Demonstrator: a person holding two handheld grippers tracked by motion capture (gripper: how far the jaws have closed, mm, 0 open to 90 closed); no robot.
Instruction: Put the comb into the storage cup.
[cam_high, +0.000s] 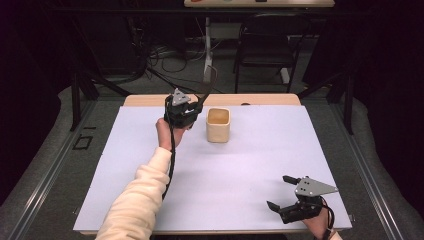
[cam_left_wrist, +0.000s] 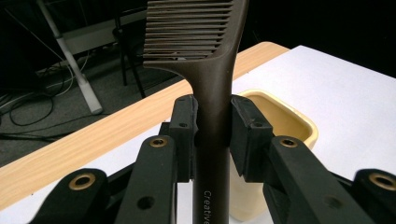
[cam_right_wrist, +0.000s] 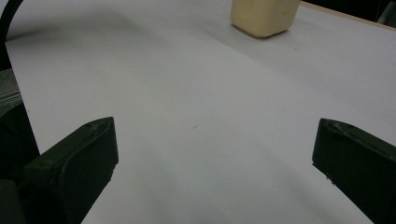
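A dark brown comb (cam_left_wrist: 212, 70) stands upright between the pads of my left gripper (cam_left_wrist: 212, 135), which is shut on its handle, teeth at the top. In the high view my left gripper (cam_high: 181, 111) is held up just left of a cream square cup (cam_high: 218, 125) at the back of the white mat. The cup (cam_left_wrist: 275, 126) sits right behind the held comb. My right gripper (cam_high: 281, 192) rests near the front right corner of the mat, jaws wide apart with nothing between them. The cup (cam_right_wrist: 264, 16) lies far ahead of its fingers (cam_right_wrist: 79, 158).
A white mat (cam_high: 250, 160) covers most of the wooden table (cam_high: 150, 100). Behind the table stand a black chair (cam_high: 265, 45), a white post (cam_high: 207, 45) and loose cables on the floor. Dark frame rails run along both sides.
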